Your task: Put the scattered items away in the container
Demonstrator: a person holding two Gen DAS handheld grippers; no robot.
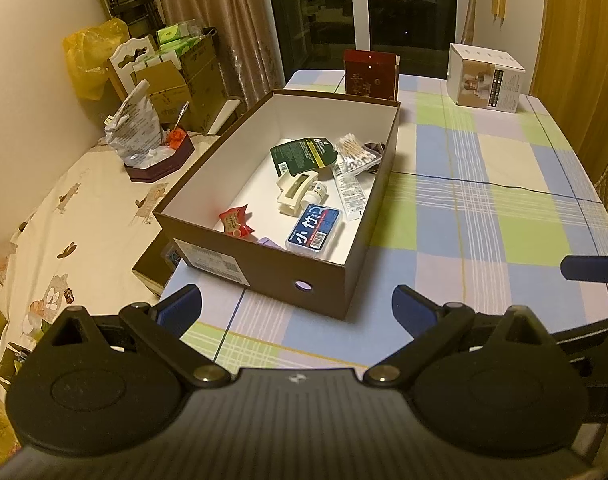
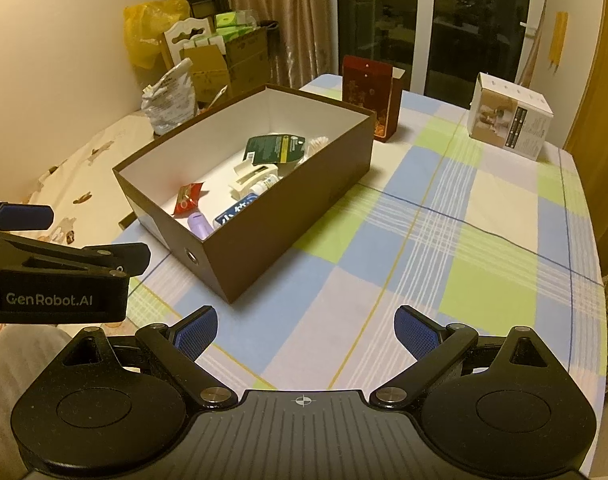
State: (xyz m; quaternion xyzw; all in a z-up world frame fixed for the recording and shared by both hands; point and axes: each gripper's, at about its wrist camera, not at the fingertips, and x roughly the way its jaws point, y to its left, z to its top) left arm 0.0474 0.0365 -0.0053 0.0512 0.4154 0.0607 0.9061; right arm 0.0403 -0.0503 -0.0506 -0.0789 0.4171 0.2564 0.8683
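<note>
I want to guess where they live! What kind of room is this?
Probably a dining or living room at home: a table with a checked tablecloth, curtains beside a dark glass door, and cardboard boxes stacked by the wall.

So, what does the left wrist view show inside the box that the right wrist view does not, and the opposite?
Only the left wrist view shows the cotton swabs clearly and the white tube beside them. Only the right wrist view shows the purple bottle well, near the front wall. Both show the brown box, the green card, the red packet, the blue case, and both grippers open and empty.
</note>
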